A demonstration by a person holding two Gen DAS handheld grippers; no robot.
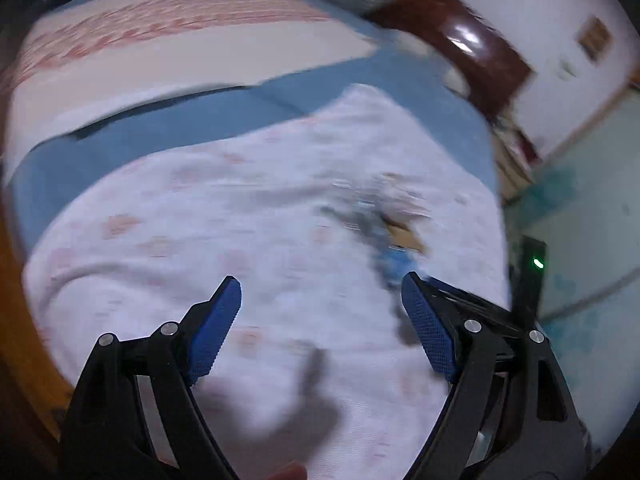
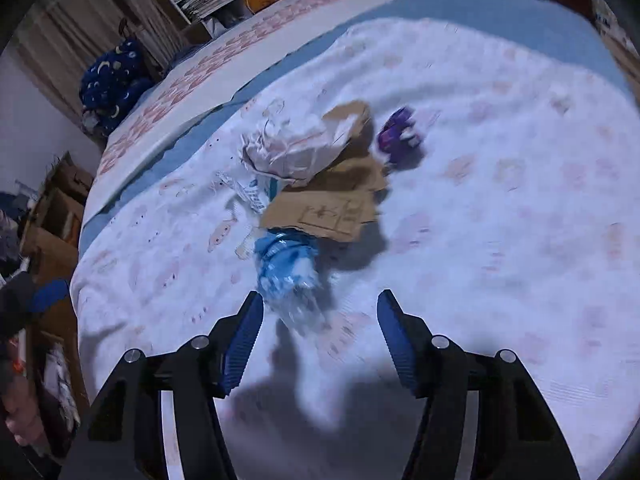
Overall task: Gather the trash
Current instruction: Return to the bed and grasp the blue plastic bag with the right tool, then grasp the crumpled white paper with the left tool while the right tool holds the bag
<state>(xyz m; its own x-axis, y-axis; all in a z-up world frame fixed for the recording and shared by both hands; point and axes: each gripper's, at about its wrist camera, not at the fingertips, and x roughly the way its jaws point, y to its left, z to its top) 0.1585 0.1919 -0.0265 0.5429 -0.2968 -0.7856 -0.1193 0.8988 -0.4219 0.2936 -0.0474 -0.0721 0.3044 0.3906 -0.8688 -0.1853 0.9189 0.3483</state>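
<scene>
The trash sits in a loose heap on the white blanket (image 2: 500, 184) — a cardboard piece (image 2: 332, 204) in the middle, a crumpled pale bag (image 2: 288, 148) on its far edge, a blue wrapper (image 2: 286, 264) on its near edge, a purple wrapper (image 2: 396, 136) just to its right. The right gripper (image 2: 320, 340) hangs released just short of the blue wrapper, gripping nothing. The left gripper (image 1: 320, 320) is spread wide and empty over the blanket — the heap blurs beyond its right finger.
</scene>
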